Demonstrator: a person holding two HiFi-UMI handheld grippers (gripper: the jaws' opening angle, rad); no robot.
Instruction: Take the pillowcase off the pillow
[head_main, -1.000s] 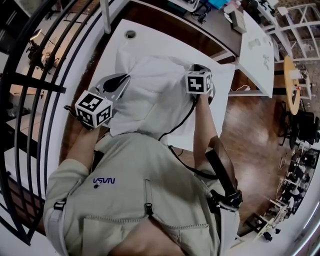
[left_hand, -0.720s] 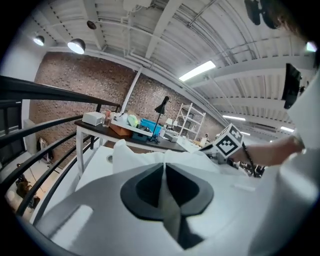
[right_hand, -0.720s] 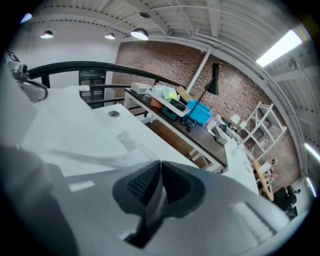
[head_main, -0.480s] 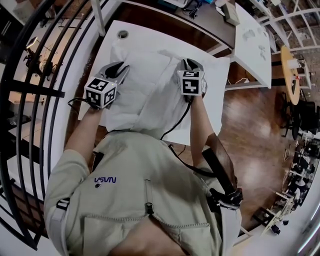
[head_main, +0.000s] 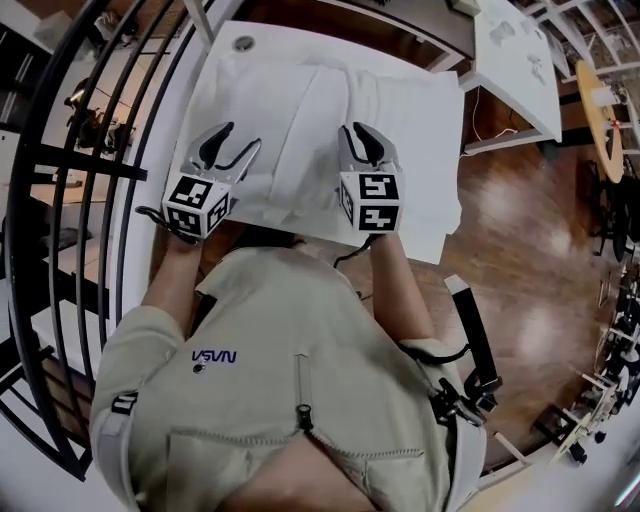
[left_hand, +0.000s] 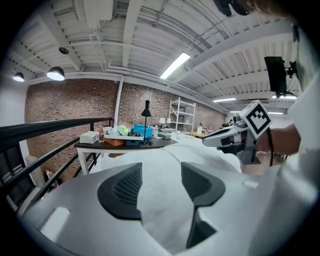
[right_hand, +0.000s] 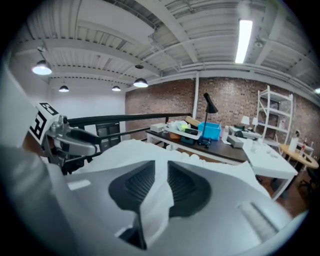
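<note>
The white pillow in its white pillowcase (head_main: 300, 130) lies flat along the white table (head_main: 225, 70). My left gripper (head_main: 238, 148) rests at the pillow's near left edge. Its jaws are opening and stand wide apart over the cloth (left_hand: 160, 200), with nothing pressed between the pads. My right gripper (head_main: 358, 135) sits at the near right edge. Its jaws are opening too, and a loose fold of pillowcase (right_hand: 159, 197) stands in the narrow gap and drapes over one pad. Each gripper shows in the other's view: the right gripper (left_hand: 225, 140) and the left gripper (right_hand: 75, 142).
A black railing (head_main: 90, 150) runs along the table's left side. Wooden floor (head_main: 520, 200) lies to the right, and a second white table (head_main: 510, 50) stands at the far right. A round hole (head_main: 243, 43) marks the table's far left corner. Behind stands a dark desk with a blue box (right_hand: 212, 131).
The bunched, lifted pillow has come down and now lies flat on the table. Both grippers drew back toward the person, and their jaws have parted.
</note>
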